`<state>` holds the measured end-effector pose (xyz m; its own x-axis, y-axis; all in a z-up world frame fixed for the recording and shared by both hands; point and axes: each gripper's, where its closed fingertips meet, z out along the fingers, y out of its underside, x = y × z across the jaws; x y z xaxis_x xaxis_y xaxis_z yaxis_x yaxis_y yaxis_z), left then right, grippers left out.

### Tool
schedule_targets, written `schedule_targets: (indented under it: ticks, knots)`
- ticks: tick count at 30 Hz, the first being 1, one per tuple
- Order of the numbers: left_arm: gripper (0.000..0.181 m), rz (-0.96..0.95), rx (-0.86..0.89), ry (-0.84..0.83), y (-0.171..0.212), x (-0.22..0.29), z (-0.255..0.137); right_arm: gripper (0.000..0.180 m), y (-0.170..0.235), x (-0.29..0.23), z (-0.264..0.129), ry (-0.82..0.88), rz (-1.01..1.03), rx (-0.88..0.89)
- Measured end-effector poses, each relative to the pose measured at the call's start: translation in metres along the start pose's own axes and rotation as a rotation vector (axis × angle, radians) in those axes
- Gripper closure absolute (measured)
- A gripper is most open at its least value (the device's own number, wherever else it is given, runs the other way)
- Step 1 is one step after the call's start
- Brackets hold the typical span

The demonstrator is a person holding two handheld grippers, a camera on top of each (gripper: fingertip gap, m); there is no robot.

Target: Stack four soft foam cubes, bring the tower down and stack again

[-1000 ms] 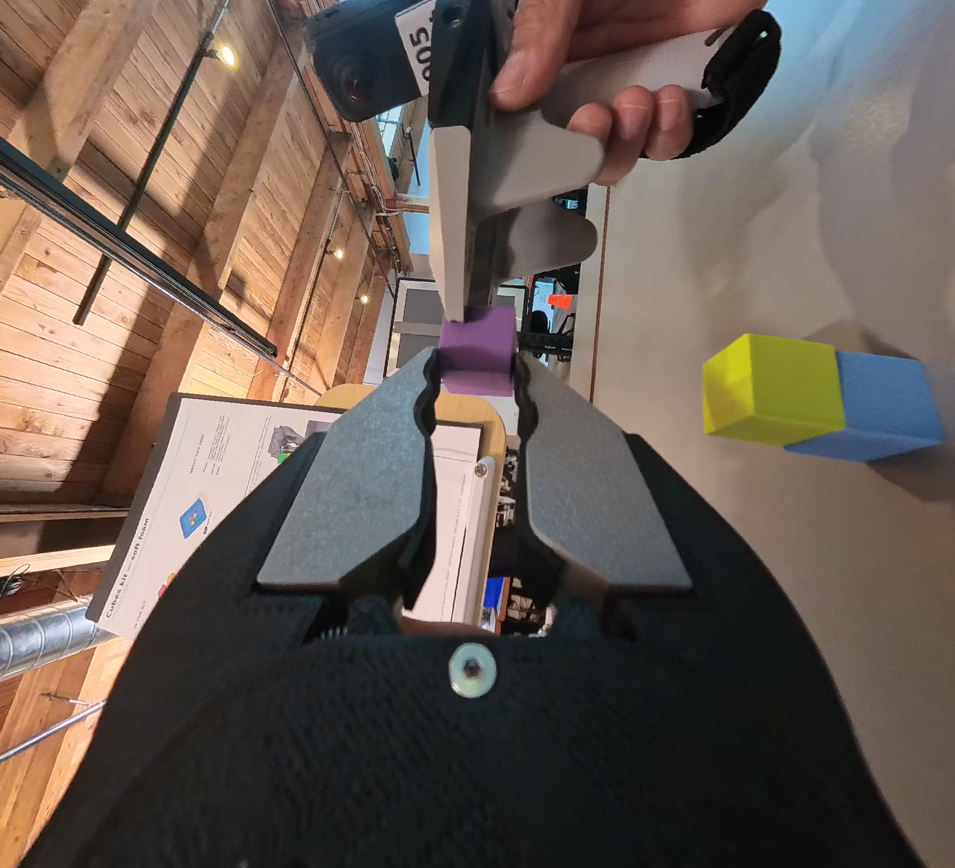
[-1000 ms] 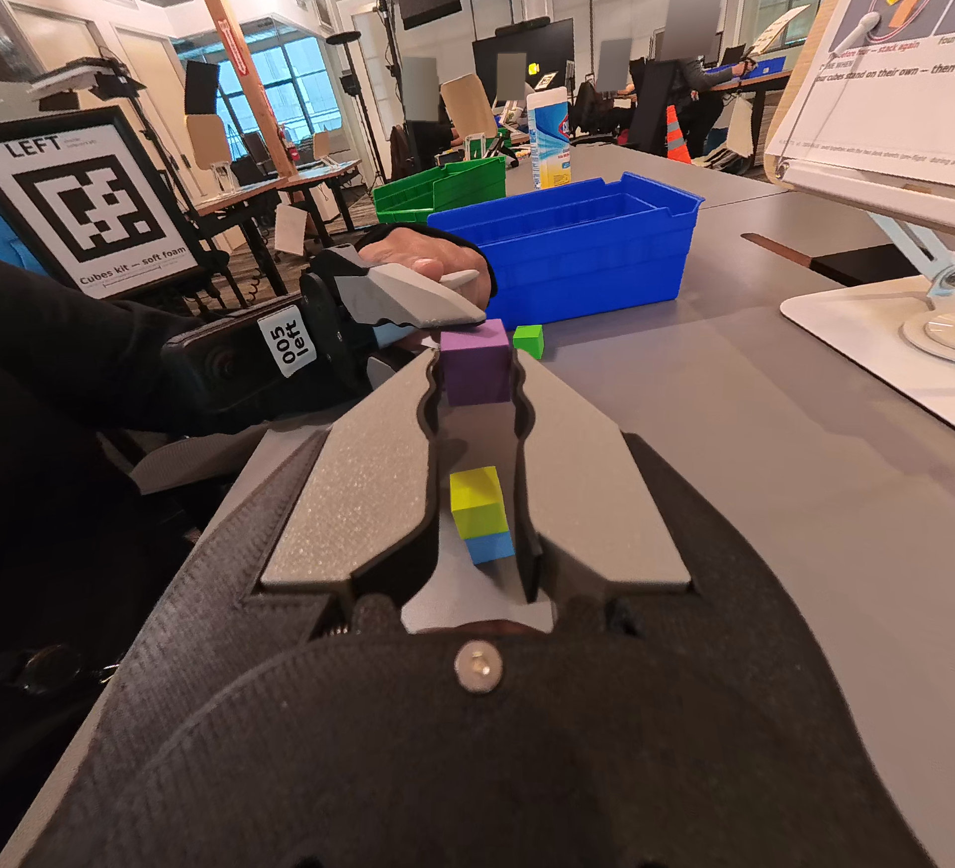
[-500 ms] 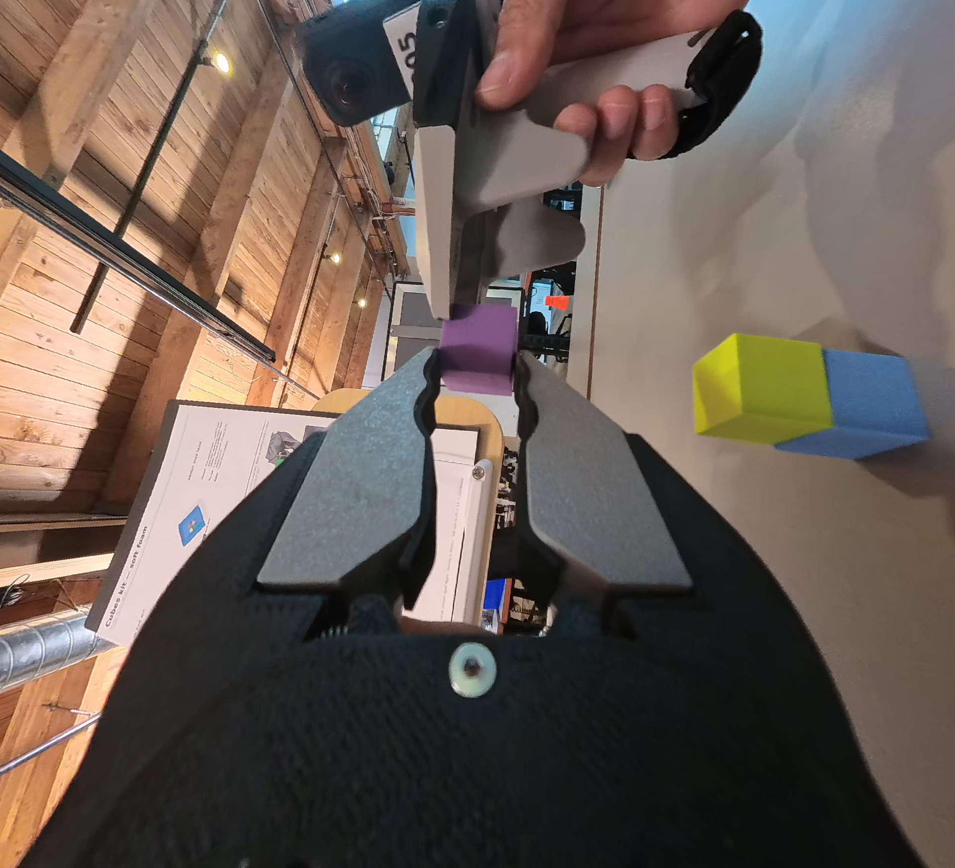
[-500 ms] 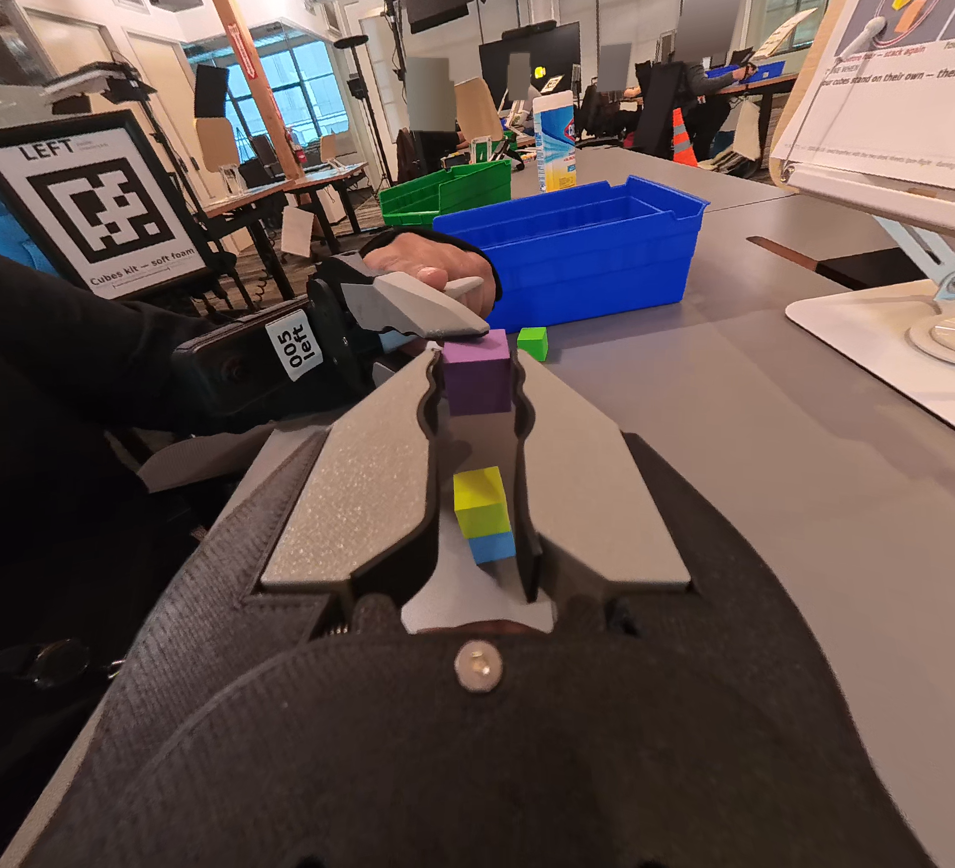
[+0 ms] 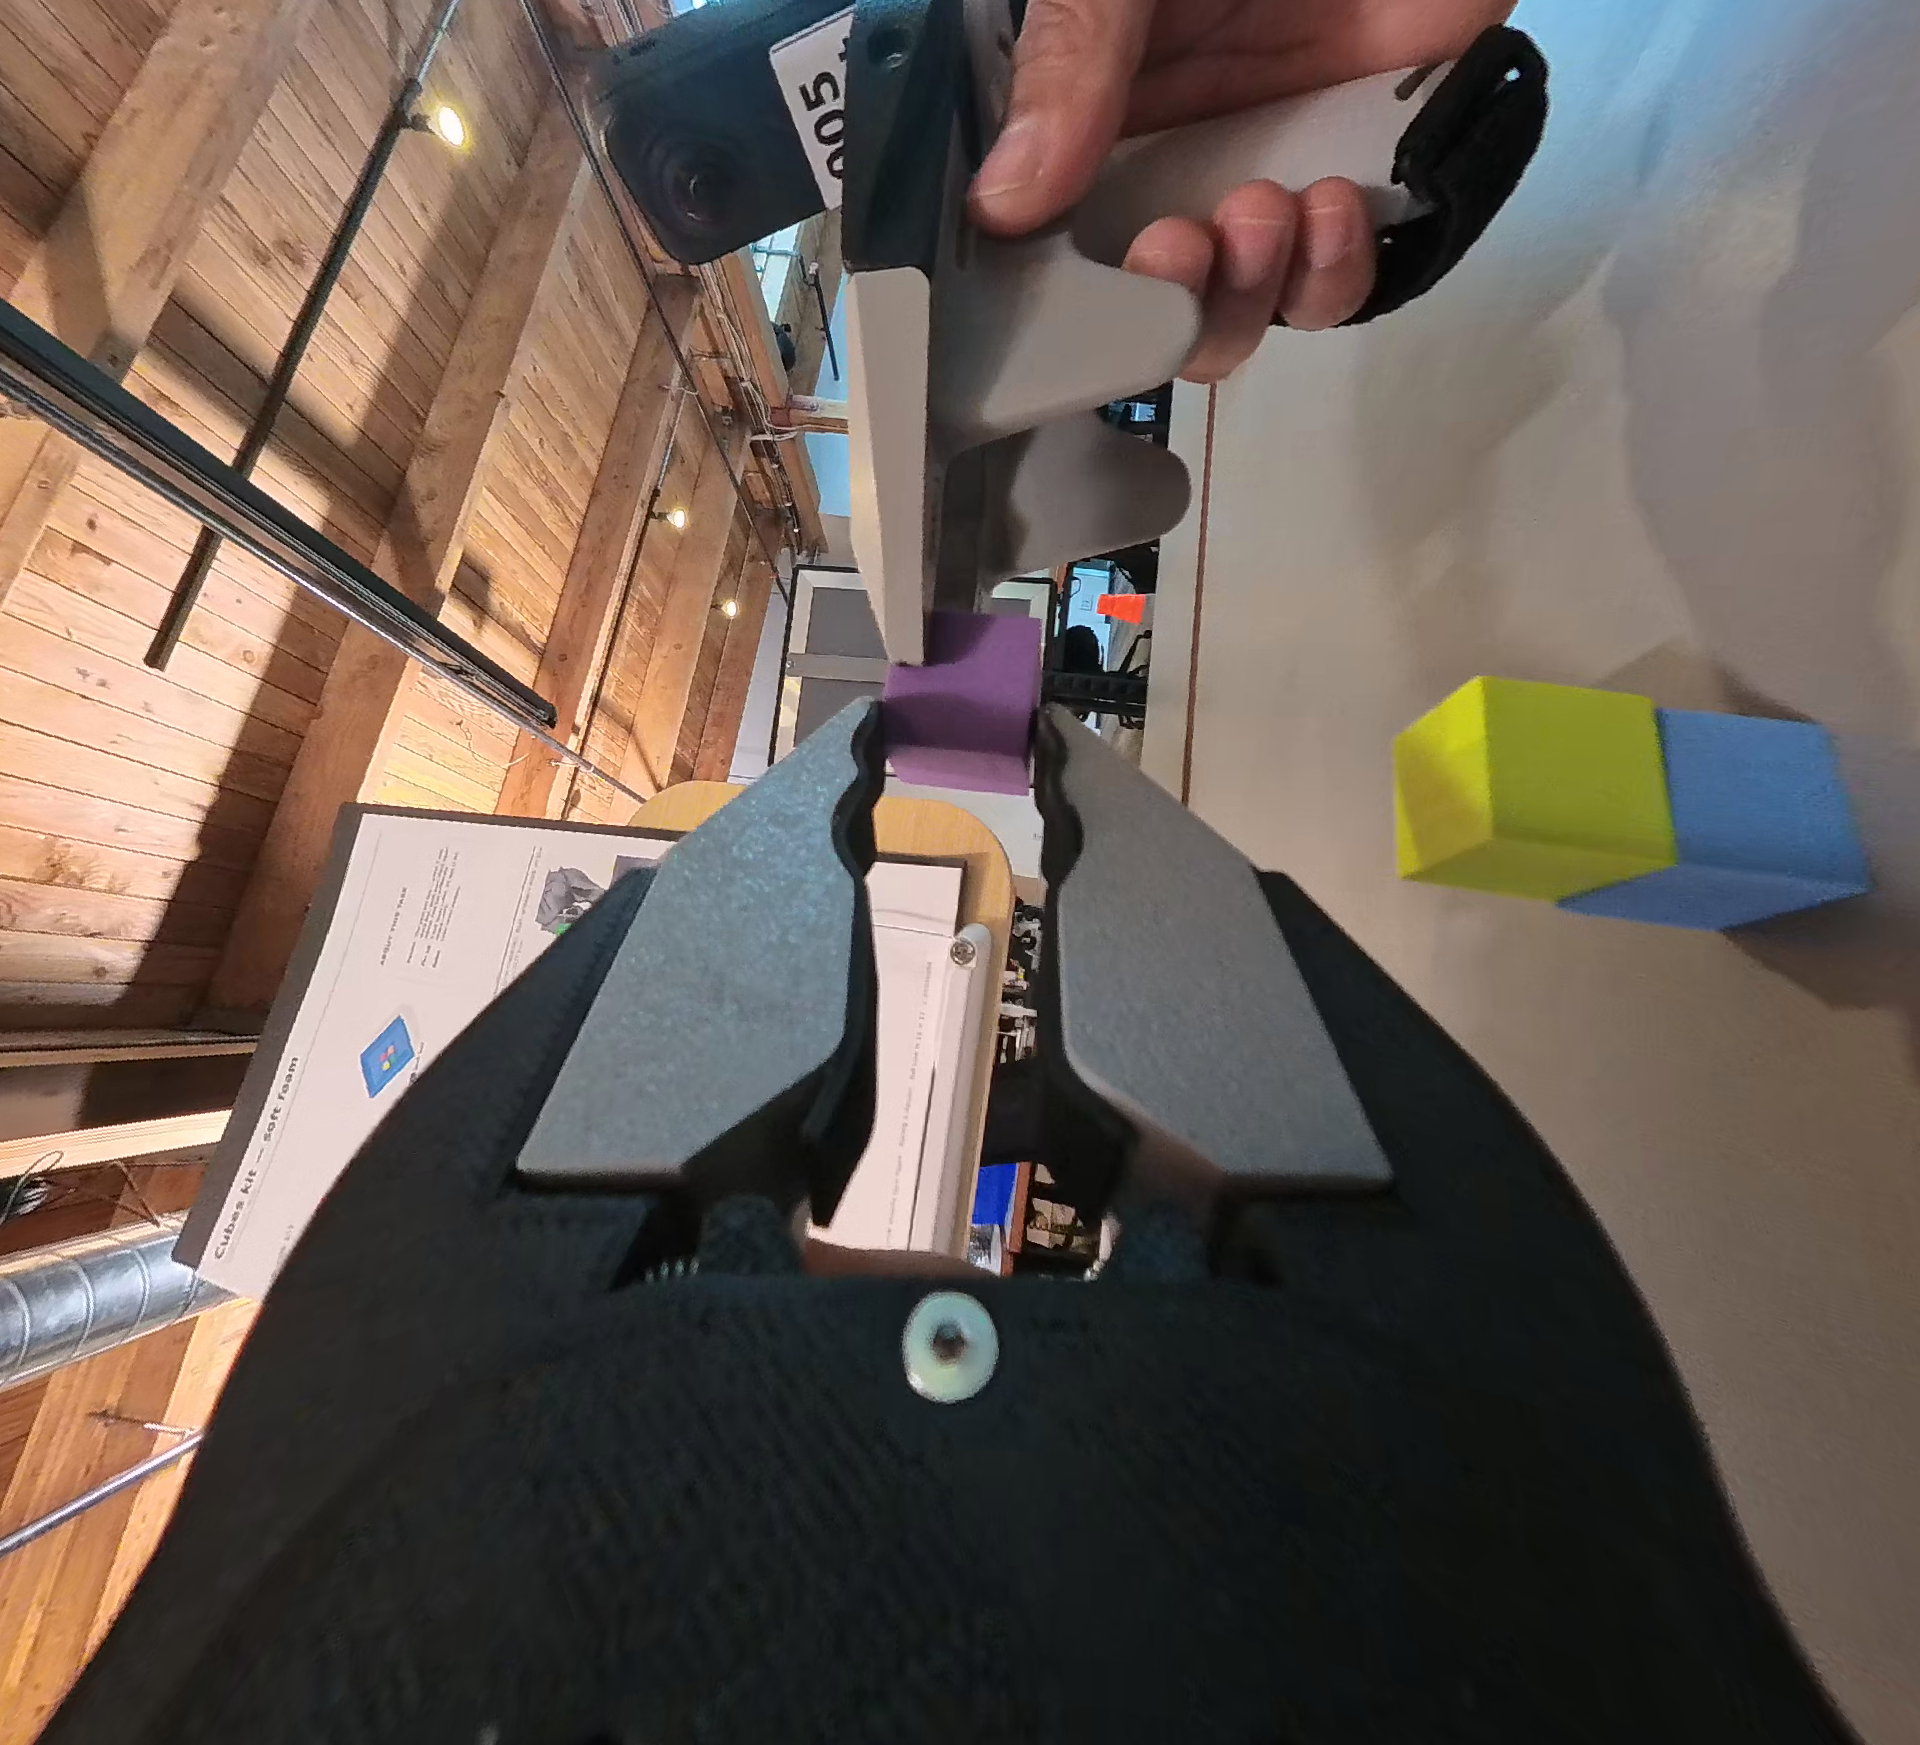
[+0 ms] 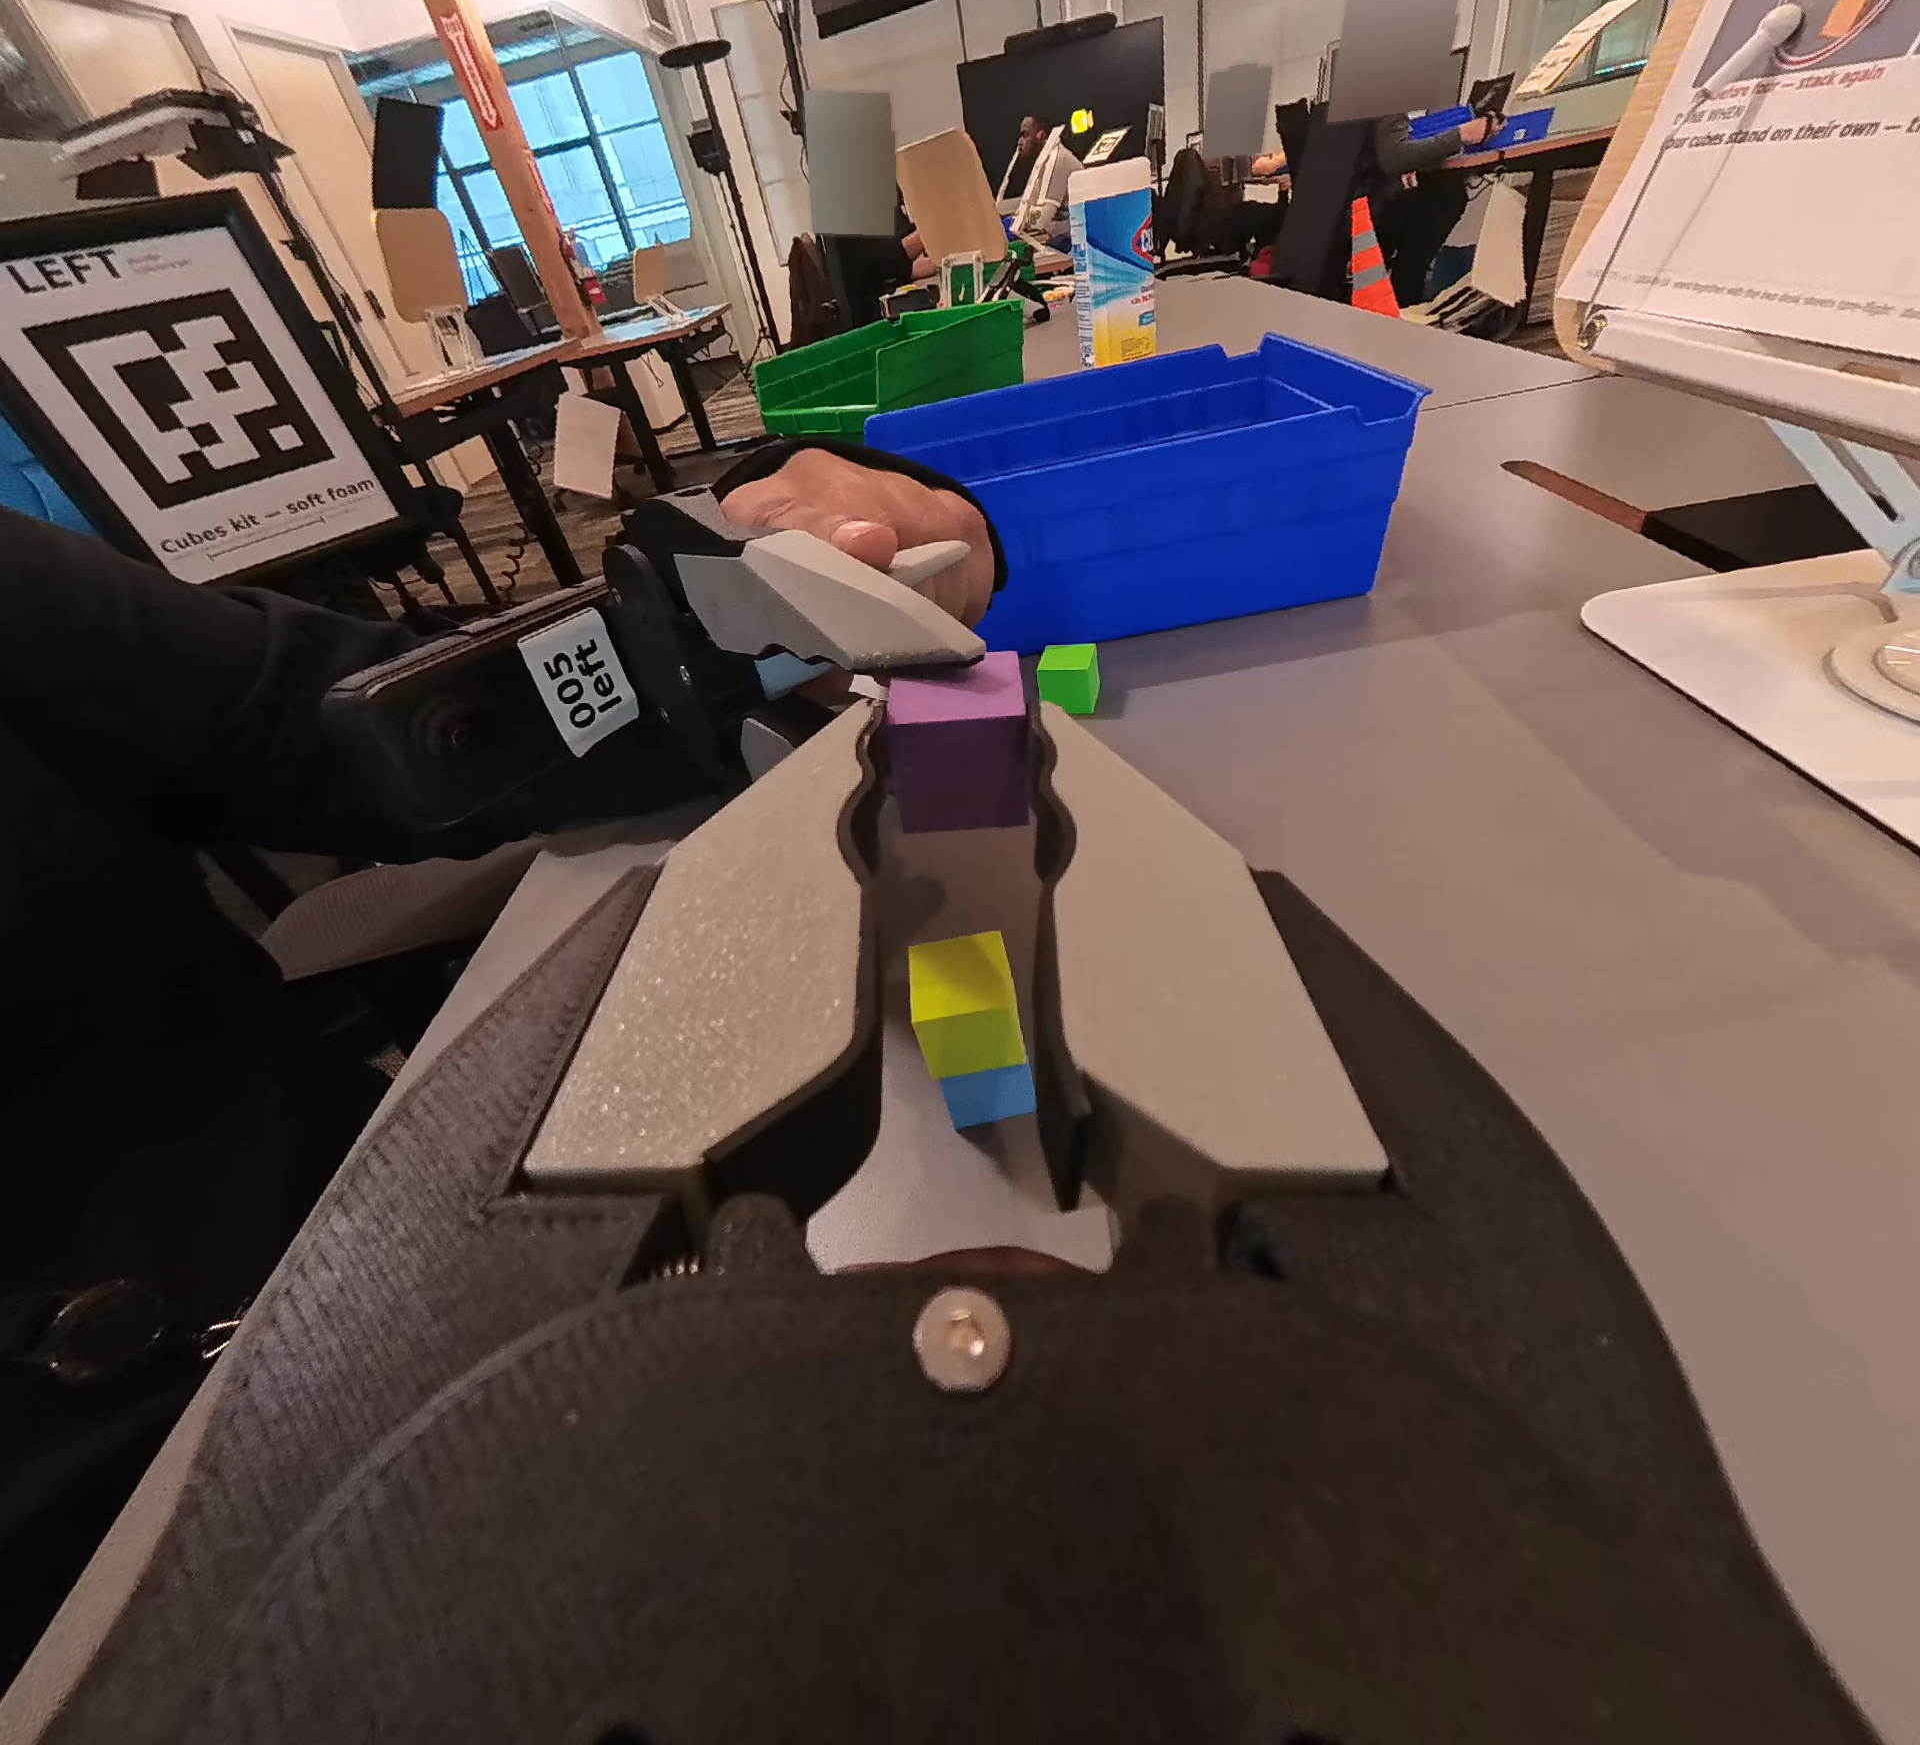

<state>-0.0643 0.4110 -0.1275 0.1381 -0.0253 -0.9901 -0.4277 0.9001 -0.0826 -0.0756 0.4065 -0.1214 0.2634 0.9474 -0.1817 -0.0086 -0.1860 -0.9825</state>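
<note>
Right wrist view shows the purple foam cube (image 6: 958, 765) held in the air between the two gripper tips, with both devices on it at once: the right gripper (image 6: 958, 760) is clamped on its left and right faces, and the left gripper (image 6: 883, 656), coming in from the left in a person's hand (image 6: 862, 511), presses one grey finger on the cube's top while its other finger is hidden beneath. Left wrist view agrees, with the left gripper (image 5: 961, 739) closed on the same purple foam cube (image 5: 961, 719) and the right gripper's fingers (image 5: 894, 542) reaching it from the far side. Below, a yellow cube (image 6: 961, 1009) sits on a blue cube (image 6: 992, 1093) on the table (image 6: 1455, 864), its edges a little askew over the blue one, so the tower appears to be two high. A green cube (image 6: 1068, 706) lies alone on the table farther off, near a blue bin (image 6: 1143, 490). Judging from this, the purple cube looks to be mid-handover or mid-alignment before going on as the third level, with green left for the fourth; whether this is the first build or the rebuild cannot be told. The table is smooth matte grey. Beyond the blue bin stand a green bin (image 6: 894, 365) and a wipes canister (image 6: 1112, 282), a framed marker board (image 6: 177, 407) at the left, an instruction sheet on a stand (image 6: 1766, 168) at the right, and an open office with desks, monitors and exposed ducts behind.
</note>
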Motion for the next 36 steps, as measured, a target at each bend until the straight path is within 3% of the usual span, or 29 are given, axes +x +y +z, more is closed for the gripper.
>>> schedule_targets:
  ticks: [7, 11, 20, 25, 36]
  knots:
    - [0.153, -0.007, -0.013, 0.015, 0.003, 0.004, 0.000, 0.157, 0.003, 0.003, 0.000, 0.022, -0.011, -0.020]
    - [0.136, -0.105, 0.002, 0.105, 0.002, 0.012, -0.004, 0.156, -0.001, 0.005, -0.006, 0.018, -0.003, 0.000]
    - [0.133, -0.595, -0.074, 0.493, 0.028, 0.047, -0.031, 0.156, 0.017, -0.002, -0.003, -0.056, -0.037, -0.062]
    - [0.133, -0.881, -0.027, 0.719, 0.019, 0.059, -0.052, 0.156, 0.033, -0.010, 0.008, -0.083, -0.106, -0.130]
    - [0.122, -1.036, -0.033, 0.847, 0.008, 0.076, -0.050, 0.156, 0.055, -0.008, 0.014, -0.090, -0.154, -0.204]
